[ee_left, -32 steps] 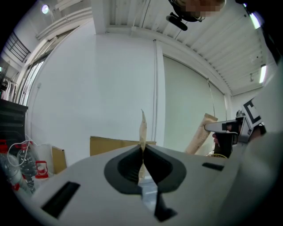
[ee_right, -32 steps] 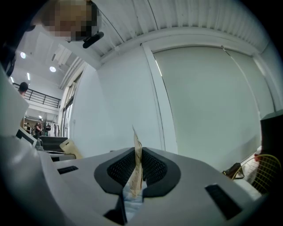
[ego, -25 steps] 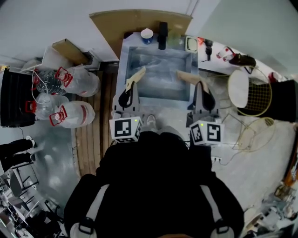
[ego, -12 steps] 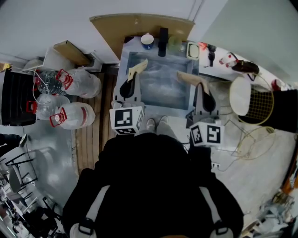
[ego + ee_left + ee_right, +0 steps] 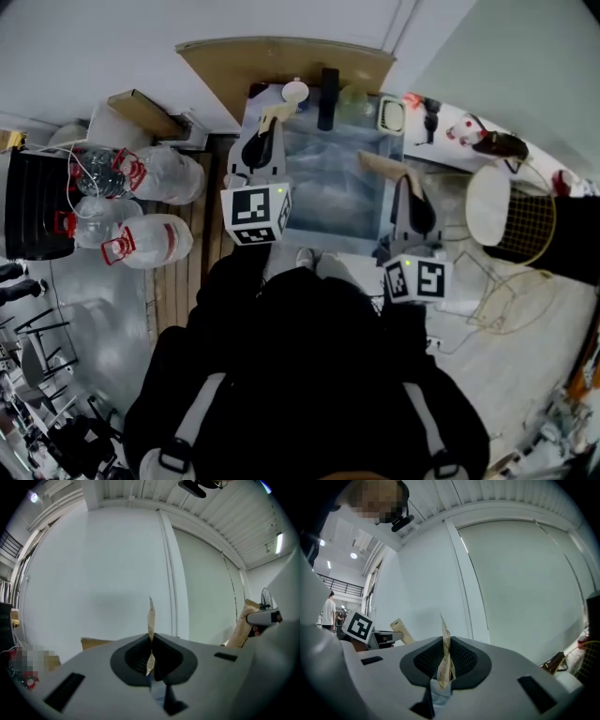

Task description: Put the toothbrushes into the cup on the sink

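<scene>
A steel sink [image 5: 394, 211] lies ahead of me, with a white cup [image 5: 295, 91] on its far left corner beside the black tap [image 5: 327, 70]. My left gripper [image 5: 266, 137] reaches over the sink's far left corner, shut on a tan paper-wrapped toothbrush [image 5: 278, 116] whose tip is right by the cup. The same packet [image 5: 151, 620] stands upright between the shut jaws in the left gripper view. My right gripper [image 5: 402, 178] hovers over the sink's right side, shut on a second tan packet [image 5: 379, 163], which also shows in the right gripper view [image 5: 445, 660].
A pale green cup [image 5: 352, 89] and a soap dish [image 5: 390, 112] sit on the sink's far rim. Large water jugs [image 5: 155, 173] stand to the left on a wooden slat floor [image 5: 183, 281]. A white wire basket [image 5: 511, 202] stands to the right. A wooden board [image 5: 281, 52] leans behind the sink.
My left gripper has travelled away from me along the sink's left edge, up to the cup. The right gripper has shifted a little further over the basin, still holding its packet.
</scene>
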Demonstrator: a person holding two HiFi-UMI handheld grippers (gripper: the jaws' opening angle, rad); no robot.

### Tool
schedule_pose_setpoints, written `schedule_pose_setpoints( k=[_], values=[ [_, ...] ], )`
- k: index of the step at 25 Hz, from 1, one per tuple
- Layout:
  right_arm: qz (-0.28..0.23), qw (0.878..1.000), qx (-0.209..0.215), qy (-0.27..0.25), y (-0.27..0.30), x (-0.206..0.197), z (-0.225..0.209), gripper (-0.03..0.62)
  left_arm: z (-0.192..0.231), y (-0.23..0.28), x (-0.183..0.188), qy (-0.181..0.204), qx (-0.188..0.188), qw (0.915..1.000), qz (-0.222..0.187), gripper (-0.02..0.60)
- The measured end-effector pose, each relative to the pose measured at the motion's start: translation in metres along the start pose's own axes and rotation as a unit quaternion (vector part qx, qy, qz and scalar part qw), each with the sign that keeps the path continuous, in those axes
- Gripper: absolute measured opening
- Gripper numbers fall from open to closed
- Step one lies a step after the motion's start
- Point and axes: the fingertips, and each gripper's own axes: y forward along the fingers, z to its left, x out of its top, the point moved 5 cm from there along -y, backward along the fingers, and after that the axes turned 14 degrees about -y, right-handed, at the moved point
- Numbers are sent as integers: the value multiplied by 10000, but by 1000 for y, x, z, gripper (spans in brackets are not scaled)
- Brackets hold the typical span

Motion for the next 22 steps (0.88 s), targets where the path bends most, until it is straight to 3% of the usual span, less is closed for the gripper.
schedule_pose_setpoints(
  k=[22],
  values=[
    [335, 9994, -51, 80, 24, -29, -29, 40, 43, 133, -65, 10, 395, 9961, 786, 8]
  ],
)
